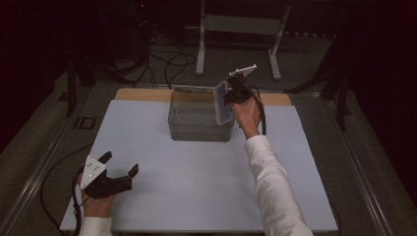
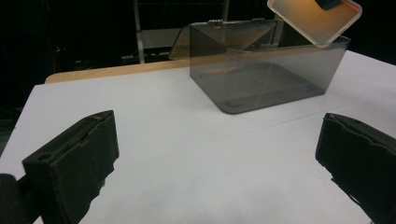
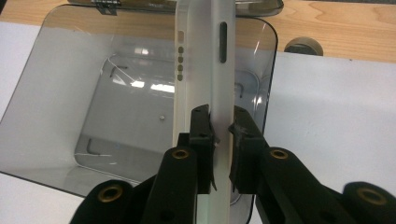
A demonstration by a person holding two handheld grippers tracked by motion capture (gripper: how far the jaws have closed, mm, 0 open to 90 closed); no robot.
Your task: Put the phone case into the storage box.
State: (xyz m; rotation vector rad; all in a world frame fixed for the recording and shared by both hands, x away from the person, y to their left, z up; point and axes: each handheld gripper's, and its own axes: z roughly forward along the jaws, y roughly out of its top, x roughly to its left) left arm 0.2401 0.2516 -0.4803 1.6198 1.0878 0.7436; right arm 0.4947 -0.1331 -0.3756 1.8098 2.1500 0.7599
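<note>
Right gripper (image 3: 220,128) clamped on white phone case (image 3: 203,70), case edge pinched between both fingertips (image 3: 201,123), rest of case reaching out beyond them over open clear bin (image 1: 196,120). Left gripper (image 1: 119,164) spread wide, nothing between fingers (image 2: 74,163), low above white table (image 1: 196,187), bin well ahead of them.

A translucent white phone case (image 3: 201,70) hangs edge-on over the right rim of a clear grey plastic bin (image 1: 193,120) — the bin upright, open-topped, at the worktop's far middle.
</note>
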